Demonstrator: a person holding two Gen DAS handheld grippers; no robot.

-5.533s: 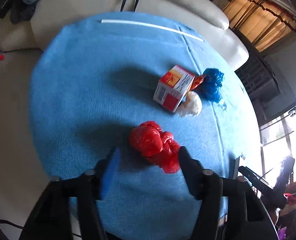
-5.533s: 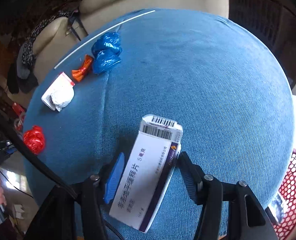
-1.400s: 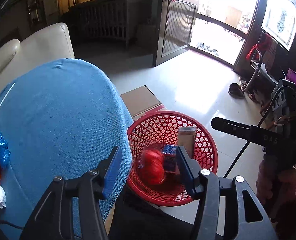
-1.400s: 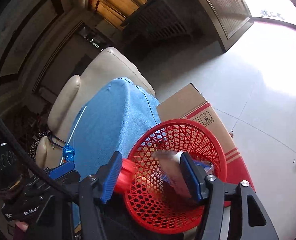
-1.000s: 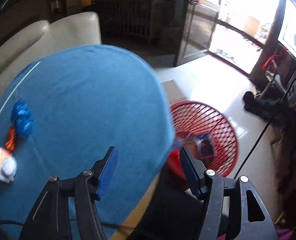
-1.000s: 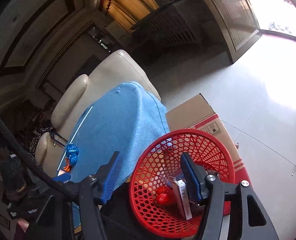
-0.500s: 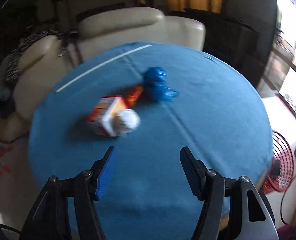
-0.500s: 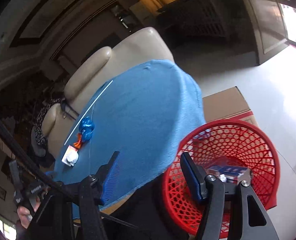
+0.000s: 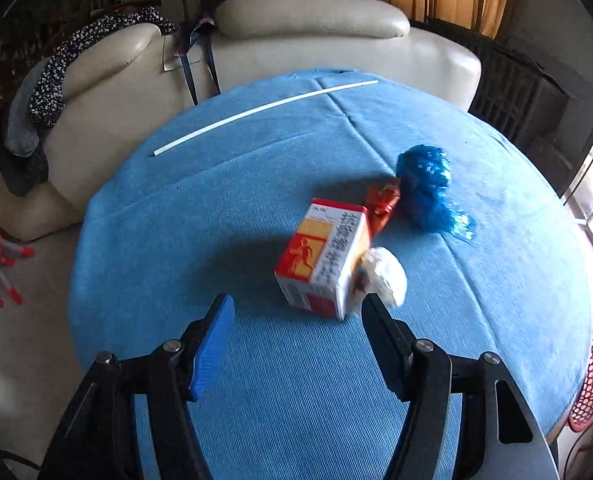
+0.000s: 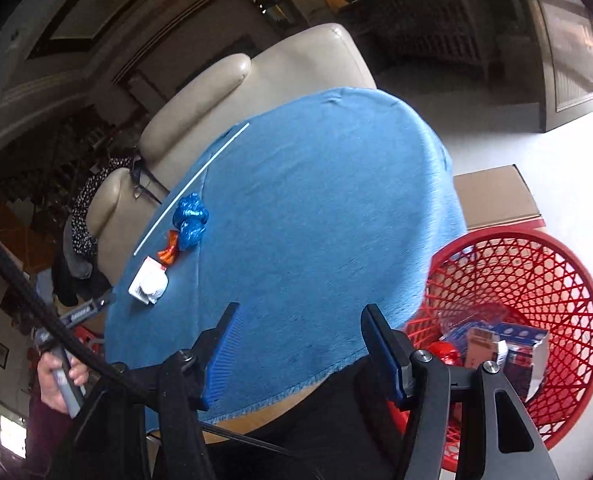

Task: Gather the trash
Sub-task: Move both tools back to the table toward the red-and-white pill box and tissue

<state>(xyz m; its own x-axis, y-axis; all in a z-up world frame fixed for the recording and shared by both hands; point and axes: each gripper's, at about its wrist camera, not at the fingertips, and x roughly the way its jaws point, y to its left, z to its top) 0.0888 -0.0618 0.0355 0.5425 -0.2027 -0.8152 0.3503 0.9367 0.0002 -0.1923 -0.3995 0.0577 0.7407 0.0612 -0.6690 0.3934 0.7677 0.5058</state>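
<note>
My left gripper [image 9: 296, 310] is spread wide, nothing in it, with the red-and-white box [image 9: 323, 258] at 12 o'clock. My right gripper [image 10: 300, 316] gapes too, red basket [image 10: 552, 264] at 3 o'clock.

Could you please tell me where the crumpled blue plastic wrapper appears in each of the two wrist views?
Left wrist view: the blue wrapper lies right of centre, upper half, beyond the red and white box.
Right wrist view: it sits left of centre, small, on the far side of the table.
Shared landmark: the white stick lying on the blue tablecloth.
</note>
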